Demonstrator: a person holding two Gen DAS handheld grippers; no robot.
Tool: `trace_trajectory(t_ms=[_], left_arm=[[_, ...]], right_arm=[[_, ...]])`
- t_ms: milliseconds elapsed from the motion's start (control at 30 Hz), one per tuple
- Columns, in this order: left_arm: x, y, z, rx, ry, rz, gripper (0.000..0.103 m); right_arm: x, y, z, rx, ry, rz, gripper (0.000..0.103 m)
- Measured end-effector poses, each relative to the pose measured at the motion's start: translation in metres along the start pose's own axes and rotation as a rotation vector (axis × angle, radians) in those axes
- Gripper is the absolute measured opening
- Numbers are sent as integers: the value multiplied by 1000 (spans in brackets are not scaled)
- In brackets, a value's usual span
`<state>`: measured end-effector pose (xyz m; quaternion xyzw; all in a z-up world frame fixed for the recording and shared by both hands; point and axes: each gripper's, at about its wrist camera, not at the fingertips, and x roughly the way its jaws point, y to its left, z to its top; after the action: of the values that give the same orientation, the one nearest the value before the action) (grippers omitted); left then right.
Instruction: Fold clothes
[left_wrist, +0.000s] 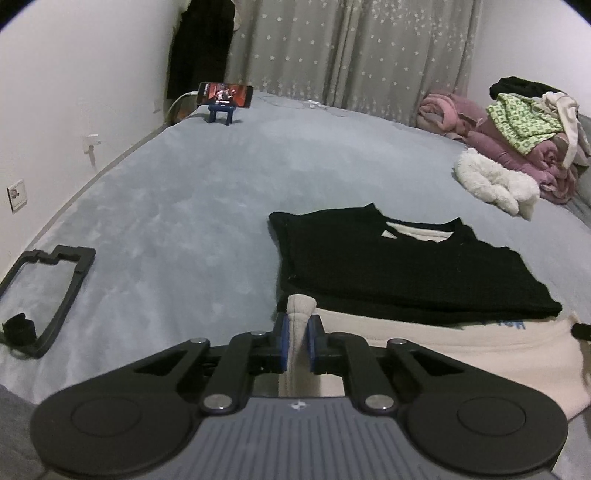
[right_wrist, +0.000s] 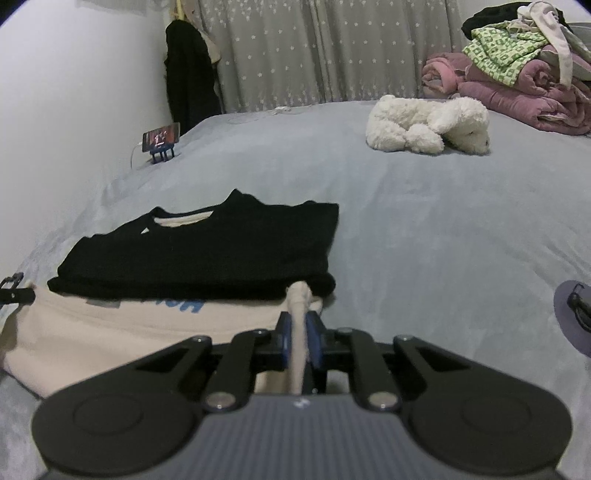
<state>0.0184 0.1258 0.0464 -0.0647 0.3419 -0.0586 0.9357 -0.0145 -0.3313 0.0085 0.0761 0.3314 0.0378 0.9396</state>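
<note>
A cream sweatshirt (left_wrist: 443, 354) with blue lettering lies on the blue-grey bed (left_wrist: 184, 206), near its front edge. A folded black top (left_wrist: 406, 266) rests on the sweatshirt's far part. My left gripper (left_wrist: 297, 339) is shut on the sweatshirt's left corner, with cream cloth bunched between its blue pads. In the right wrist view the same cream sweatshirt (right_wrist: 110, 332) spreads to the left under the black top (right_wrist: 207, 254). My right gripper (right_wrist: 299, 339) is shut on the sweatshirt's right corner. The left gripper's tip shows at that view's left edge.
A white plush toy (right_wrist: 424, 125) lies mid-bed, with a pile of pink blankets and clothes (right_wrist: 524, 74) behind it. A phone on a blue stand (left_wrist: 225, 96) sits at the far left corner. A black frame (left_wrist: 48, 291) lies at the near left. A starred curtain (left_wrist: 351, 51) hangs behind.
</note>
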Motion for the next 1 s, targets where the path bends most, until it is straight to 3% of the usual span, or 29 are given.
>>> trace_trajectory(t_ms=[233,400,567,667,767,1000], left_arm=[[11,-5,-8,21,31,48,10],[11,-8,-10,49,35,89,17],[1,-6,-6,47,1,109,17],[-10,-8,-3,62,-60,158,17],[-8,-18,-11,96,-37,140,17],[-2,-43,-29,174,15,97,17]], right_arm=[[2,1,1,-3,-12,-19,10],[14,-1,-3,-9,52,-49,11],[7,2,-3,-37,23,-89,18],[4,2,-3,-51,0,-123,21],[-3,8,-3,-81,-38,-130,21],[-11,51,-10,-201,-53,25,21]])
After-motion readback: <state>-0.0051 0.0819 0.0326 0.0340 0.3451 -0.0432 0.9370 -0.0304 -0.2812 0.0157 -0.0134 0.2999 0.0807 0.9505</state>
